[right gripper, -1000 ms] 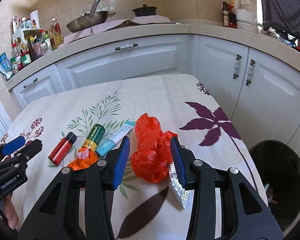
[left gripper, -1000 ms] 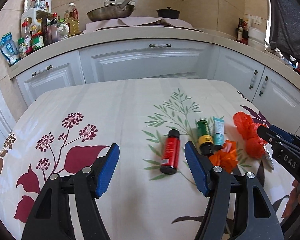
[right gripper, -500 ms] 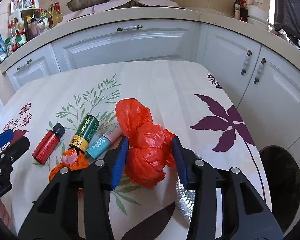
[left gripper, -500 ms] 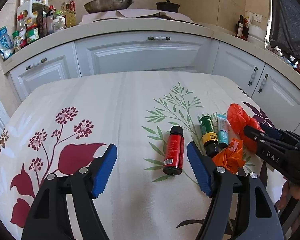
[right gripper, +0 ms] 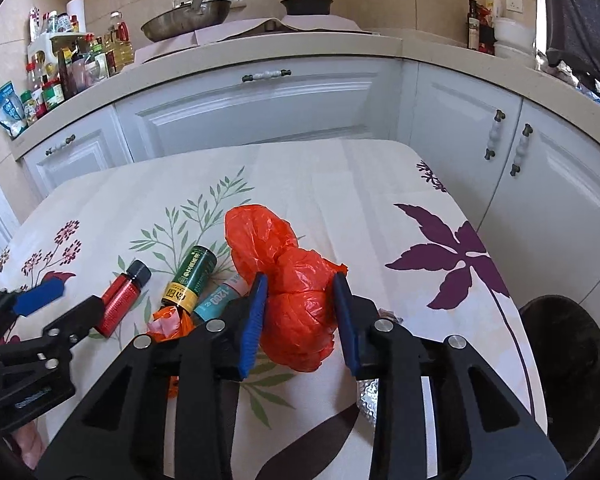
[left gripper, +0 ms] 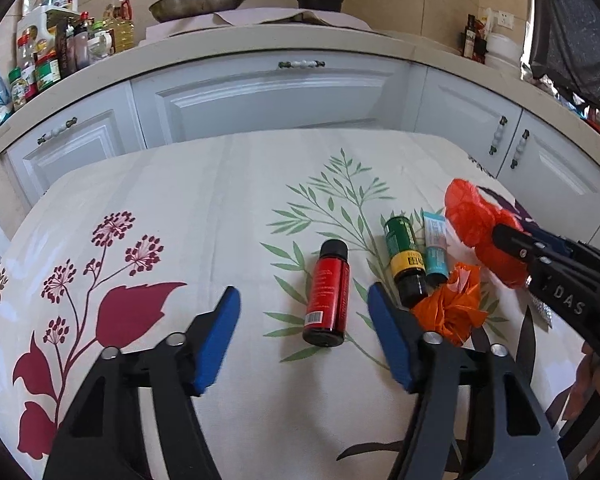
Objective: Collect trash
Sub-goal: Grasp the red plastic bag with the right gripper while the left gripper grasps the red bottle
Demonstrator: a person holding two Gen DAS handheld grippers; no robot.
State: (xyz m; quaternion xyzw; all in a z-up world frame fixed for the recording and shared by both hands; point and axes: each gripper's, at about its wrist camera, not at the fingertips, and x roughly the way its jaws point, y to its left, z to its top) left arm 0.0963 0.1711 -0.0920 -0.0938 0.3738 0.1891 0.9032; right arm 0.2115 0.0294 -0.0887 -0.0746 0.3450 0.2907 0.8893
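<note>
Kitchen cupboards stood behind the flowered table, and all the trash was on it, so I judged the job had barely begun. My right gripper had been closing, its blue pads touching both sides of the red bag, near the dark bin. My left gripper, half open and just closing, held nothing, the red bottle lying between its fingers, the green bottle, blue tube and orange wrapper just right of them.

A home kitchen: white cabinets, wok, pot, oil bottles.
</note>
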